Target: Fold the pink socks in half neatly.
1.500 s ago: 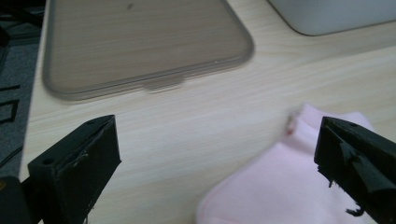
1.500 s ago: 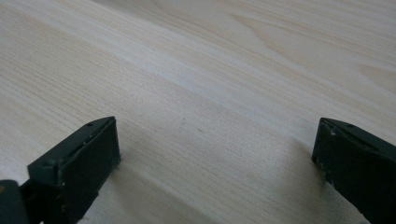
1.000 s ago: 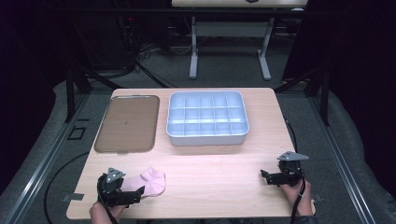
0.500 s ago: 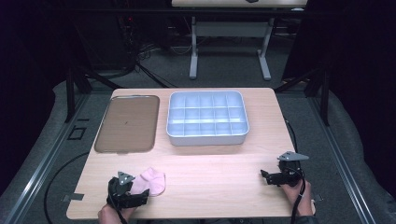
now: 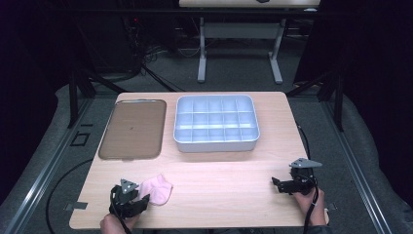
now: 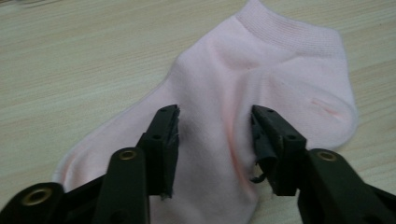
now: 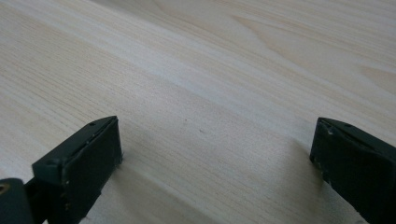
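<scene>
The left gripper (image 6: 215, 133) is down on the pink sock (image 6: 243, 93), its jaws having just been closing, now half-spread with a fold of fabric rising between them; the pads sit on the cloth, but whether they pinch it yet I cannot tell. From above, the sock (image 5: 159, 188) lies near the table's (image 5: 229, 170) front-left corner, toe end toward the left gripper (image 5: 139, 201) at its 7 o'clock. Over at the front-right, the right gripper (image 5: 275, 183) has its jaws spread wide on bare wood, holding nothing. Plenty of open tabletop between the two. At 12 o'clock from the sock sits the brown tray (image 5: 132, 129); the grey compartment box (image 5: 215, 123) is at 1 o'clock, well apart.
</scene>
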`<state>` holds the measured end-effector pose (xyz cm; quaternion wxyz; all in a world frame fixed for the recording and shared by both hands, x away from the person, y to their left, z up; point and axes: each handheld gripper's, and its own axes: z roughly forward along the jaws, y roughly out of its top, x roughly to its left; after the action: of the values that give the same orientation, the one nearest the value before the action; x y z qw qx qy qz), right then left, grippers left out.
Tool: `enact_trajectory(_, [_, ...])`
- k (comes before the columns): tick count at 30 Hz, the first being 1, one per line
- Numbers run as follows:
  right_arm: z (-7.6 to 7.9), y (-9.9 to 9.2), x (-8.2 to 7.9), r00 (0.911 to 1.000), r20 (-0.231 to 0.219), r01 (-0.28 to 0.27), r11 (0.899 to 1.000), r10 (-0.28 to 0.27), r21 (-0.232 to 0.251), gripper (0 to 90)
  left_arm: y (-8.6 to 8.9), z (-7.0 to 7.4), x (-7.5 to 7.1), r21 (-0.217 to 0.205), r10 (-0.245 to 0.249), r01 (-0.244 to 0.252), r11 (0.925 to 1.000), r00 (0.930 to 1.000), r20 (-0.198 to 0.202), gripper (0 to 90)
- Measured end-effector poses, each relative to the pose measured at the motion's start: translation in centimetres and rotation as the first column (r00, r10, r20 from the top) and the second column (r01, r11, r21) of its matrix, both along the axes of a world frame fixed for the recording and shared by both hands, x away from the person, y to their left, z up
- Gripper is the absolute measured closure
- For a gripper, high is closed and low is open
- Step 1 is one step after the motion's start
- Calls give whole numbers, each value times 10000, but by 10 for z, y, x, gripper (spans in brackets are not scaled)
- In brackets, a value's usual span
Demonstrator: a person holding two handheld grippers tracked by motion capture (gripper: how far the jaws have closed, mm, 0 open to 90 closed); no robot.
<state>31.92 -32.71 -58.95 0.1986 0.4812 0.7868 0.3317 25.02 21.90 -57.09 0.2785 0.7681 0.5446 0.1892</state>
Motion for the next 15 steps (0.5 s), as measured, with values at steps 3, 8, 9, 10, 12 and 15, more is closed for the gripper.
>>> enact_trajectory(3, [0, 0, 0, 10000, 1, 1, 10000, -1, -3, 14, 2, -1, 0, -92, 61, -59, 9999, 9998, 166, 646])
enact_trajectory(8, [0, 0, 0, 10000, 12, 19, 10000, -19, 15, 14, 7, -5, -3, -255, 160, -144, 9996, 9978, 639, 761])
enact_trajectory(9, [0, 0, 0, 10000, -2, 1, 10000, -1, -3, 14, 8, -7, -5, -332, 98, -71, 9994, 9966, 819, 770])
enact_trajectory(10, [0, 0, 0, 10000, 4, 9, 10000, -9, 16, 14, 9, -7, -5, -367, 58, -27, 9993, 9963, 860, 776])
enact_trajectory(12, [0, 0, 0, 10000, 0, 11, 10000, -11, 11, 14, 10, -6, -5, -419, 51, -12, 9991, 9957, 922, 782])
enact_trajectory(15, [0, 0, 0, 10000, -2, 10, 10000, -10, 11, 14, 10, -3, -7, -643, 29, 41, 9979, 9941, 1084, 783])
